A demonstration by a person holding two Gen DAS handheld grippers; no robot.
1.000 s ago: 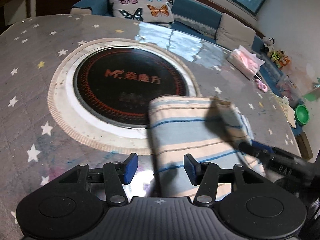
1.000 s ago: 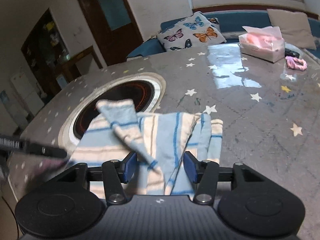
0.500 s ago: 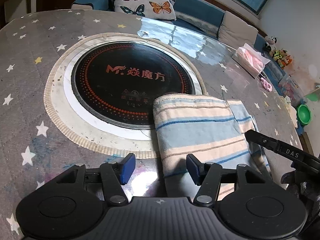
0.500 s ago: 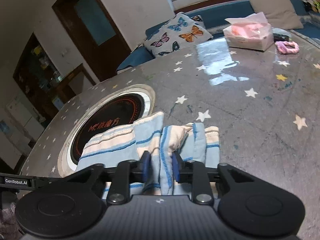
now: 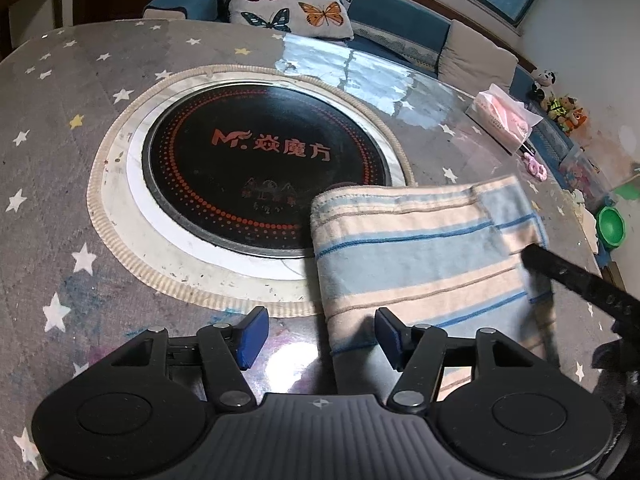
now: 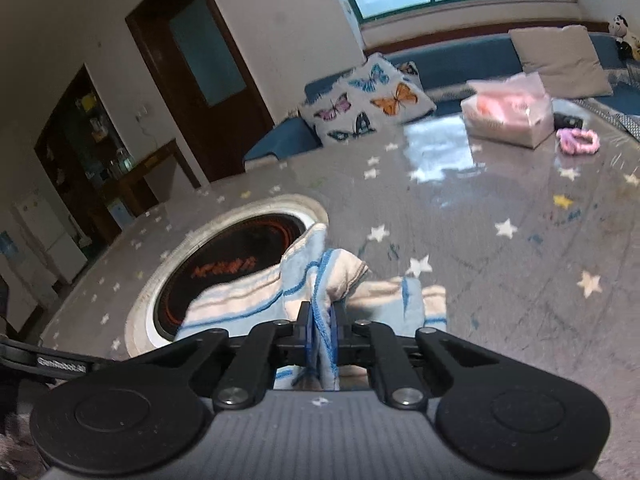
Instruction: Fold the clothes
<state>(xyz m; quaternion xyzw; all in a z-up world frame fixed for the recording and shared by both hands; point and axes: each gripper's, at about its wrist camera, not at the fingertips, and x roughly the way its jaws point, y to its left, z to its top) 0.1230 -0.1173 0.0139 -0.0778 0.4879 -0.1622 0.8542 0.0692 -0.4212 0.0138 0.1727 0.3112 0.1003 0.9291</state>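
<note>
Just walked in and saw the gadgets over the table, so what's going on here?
A person is folding a striped towel on the star-patterned table, using a handheld gripper in each hand. The right gripper is shut on a bunched edge of the towel. The left gripper is open above the towel's near corner, not gripping it. Part of the towel lies over the round black cooktop.

Left hand-held gripper (image 5: 318, 336) low in frame, blue pads apart, near edge of striped cloth (image 5: 424, 256) lying between them, untouched. Cloth folded flat on star-patterned bench (image 5: 60, 184), far-left corner overlapping round black cooktop (image 5: 264, 168). Black finger of right hand-held gripper (image 5: 576, 280) at cloth's right edge. Beyond, butterfly cushion (image 5: 288, 4), pink tissue pack (image 5: 506, 118).
</note>
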